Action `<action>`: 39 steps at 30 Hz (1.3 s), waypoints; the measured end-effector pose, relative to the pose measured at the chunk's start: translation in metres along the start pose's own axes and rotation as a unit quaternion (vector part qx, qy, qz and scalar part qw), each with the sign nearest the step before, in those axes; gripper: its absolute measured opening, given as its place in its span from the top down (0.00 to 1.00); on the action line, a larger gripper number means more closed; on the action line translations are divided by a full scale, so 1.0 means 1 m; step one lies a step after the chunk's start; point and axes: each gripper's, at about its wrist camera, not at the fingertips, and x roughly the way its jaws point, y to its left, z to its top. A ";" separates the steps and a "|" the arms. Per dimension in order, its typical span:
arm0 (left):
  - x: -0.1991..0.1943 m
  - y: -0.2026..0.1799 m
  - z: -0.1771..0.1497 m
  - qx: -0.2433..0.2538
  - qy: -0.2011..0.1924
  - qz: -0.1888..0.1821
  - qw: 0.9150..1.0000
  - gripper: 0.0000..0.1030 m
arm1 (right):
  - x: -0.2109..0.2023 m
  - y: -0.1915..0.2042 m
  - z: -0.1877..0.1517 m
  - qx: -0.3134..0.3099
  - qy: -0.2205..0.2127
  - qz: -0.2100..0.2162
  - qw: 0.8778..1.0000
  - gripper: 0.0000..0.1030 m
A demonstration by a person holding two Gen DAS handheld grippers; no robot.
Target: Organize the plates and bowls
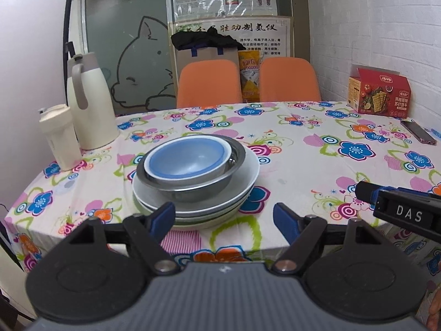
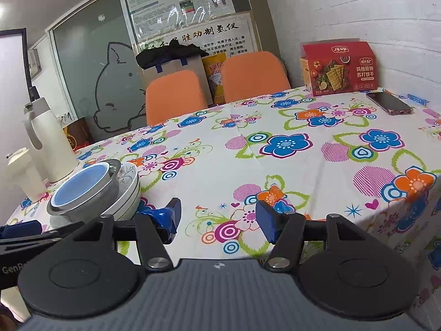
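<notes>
Looking along our two grippers, we see one stack of dishes near the left front edge of the table, which has a flowered cloth. On top sits one blue bowl, nested in one metal bowl, and under these lie white plates; we can make out at least three rims, though the exact count is hard to tell.

Our left gripper hangs just in front of the stack with its jaws spread wide and nothing between them. Our right gripper is over bare cloth to the right of the stack, its jaws apart and gripping nothing.

Beside the stack, to its left, stand one tall white jug and one smaller white bottle, close together. At the far right of the table are one red cracker box and one phone lying flat just in front of it. Two orange chairs stand behind the table, with one brown bag behind them.
</notes>
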 end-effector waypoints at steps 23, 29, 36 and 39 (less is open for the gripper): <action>-0.031 0.008 -0.020 -0.008 -0.011 0.017 1.000 0.23 | -0.027 0.012 -0.028 -0.060 0.038 0.007 0.997 0.53; -0.032 0.007 -0.022 -0.005 -0.010 0.011 1.000 0.23 | -0.027 0.020 -0.031 -0.071 0.040 0.013 0.997 0.53; -0.033 0.010 -0.023 -0.008 -0.009 0.012 1.000 0.23 | -0.028 0.022 -0.031 -0.054 0.045 0.046 0.996 0.52; -0.032 0.013 -0.023 -0.018 -0.012 0.008 1.000 0.23 | -0.026 0.024 -0.033 -0.060 0.050 0.042 0.996 0.52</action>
